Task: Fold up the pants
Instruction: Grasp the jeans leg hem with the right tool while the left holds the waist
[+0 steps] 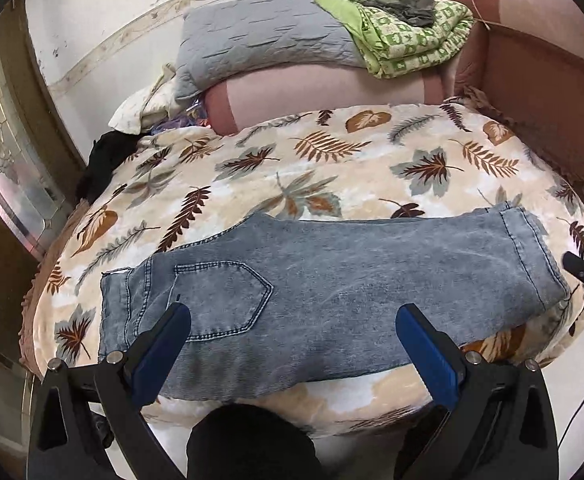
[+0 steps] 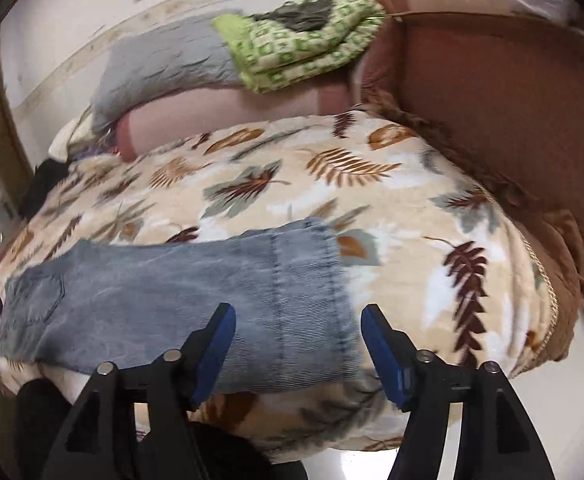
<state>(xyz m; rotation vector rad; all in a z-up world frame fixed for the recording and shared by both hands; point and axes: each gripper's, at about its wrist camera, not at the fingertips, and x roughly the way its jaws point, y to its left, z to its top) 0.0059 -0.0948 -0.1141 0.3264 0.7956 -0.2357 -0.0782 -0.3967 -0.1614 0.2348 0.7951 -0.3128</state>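
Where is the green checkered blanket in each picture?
Left wrist view: the green checkered blanket is at the top, right of centre, lying on the grey pillow.
Right wrist view: the blanket is at the top, near the middle, blurred.
Shared landmark: the grey pillow just left of it.

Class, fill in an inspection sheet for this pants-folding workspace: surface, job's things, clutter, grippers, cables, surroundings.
Surface: leaf-print blanket over a cushioned seat.
Job's things: jeans lying flat lengthwise, back pocket up.
Clutter: grey pillow, green checked cloth, black garment at the far edge.
Grippers: left gripper open above the jeans; right gripper open over the hem end.
Cables: thin dark cable.
Surroundings: brown armrest, white wall.
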